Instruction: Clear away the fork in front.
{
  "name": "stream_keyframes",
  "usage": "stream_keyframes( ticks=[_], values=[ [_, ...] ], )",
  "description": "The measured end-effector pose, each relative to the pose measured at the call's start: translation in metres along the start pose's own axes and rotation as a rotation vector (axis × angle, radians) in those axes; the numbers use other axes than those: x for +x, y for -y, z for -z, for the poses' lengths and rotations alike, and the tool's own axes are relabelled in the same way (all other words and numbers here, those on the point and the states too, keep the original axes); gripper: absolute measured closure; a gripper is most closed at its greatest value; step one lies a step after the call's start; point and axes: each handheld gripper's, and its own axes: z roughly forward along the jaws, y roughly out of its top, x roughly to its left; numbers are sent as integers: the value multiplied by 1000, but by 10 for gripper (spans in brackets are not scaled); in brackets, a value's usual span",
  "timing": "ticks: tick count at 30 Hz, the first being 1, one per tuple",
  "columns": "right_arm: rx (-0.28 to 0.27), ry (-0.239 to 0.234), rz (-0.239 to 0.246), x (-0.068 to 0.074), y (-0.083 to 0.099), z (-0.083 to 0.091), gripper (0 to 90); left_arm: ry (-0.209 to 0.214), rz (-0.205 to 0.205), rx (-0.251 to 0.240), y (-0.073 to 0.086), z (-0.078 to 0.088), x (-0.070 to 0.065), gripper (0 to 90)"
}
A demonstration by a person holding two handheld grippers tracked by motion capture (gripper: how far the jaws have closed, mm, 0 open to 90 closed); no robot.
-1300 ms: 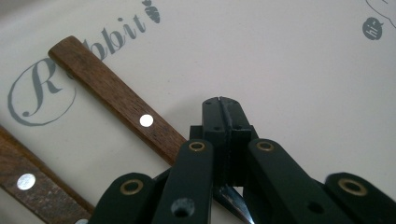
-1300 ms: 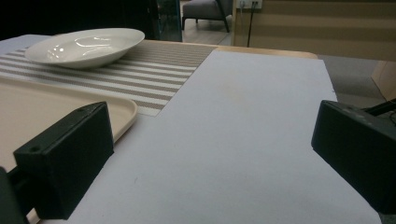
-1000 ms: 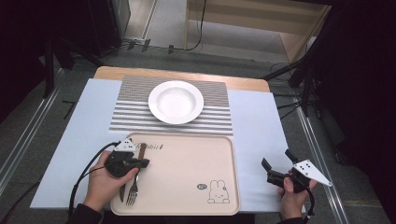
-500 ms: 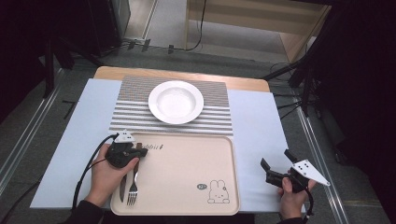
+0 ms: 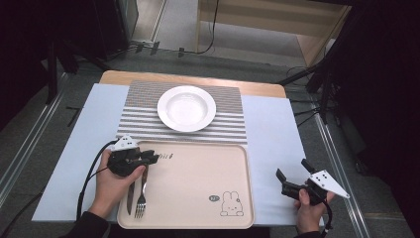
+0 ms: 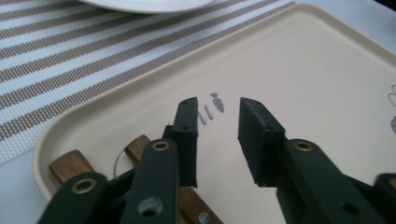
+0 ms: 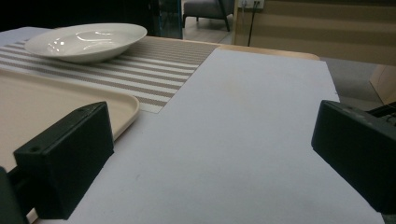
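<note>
Fork [image 5: 141, 198] | beside knife [image 5: 130, 196] on tray [image 5: 198, 218] | plate [image 5: 186, 108] beyond

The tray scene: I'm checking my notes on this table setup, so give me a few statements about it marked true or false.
1. The fork and the knife lie on the tray. True.
2. The left claw grips the fork. False: its jaws stand apart with nothing between them; they have just been opening.
3. The plate sits on the tray. False: it rests on the striped placemat beyond the tray.
4. The right claw is open over the pale blue table cover. True.
5. The plate holds food. False: it is empty.
</note>
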Motion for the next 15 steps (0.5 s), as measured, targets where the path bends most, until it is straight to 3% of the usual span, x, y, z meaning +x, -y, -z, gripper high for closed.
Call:
stream_keyframes(
  ticks=[7, 15],
  values=[
    [3, -8, 19, 2, 0, -1, 0, 51, 39, -44, -9, 3, 4, 422],
    [5, -15, 29, 3, 0, -2, 0, 50, 75, -102, -18, 7, 9, 86]
  ],
)
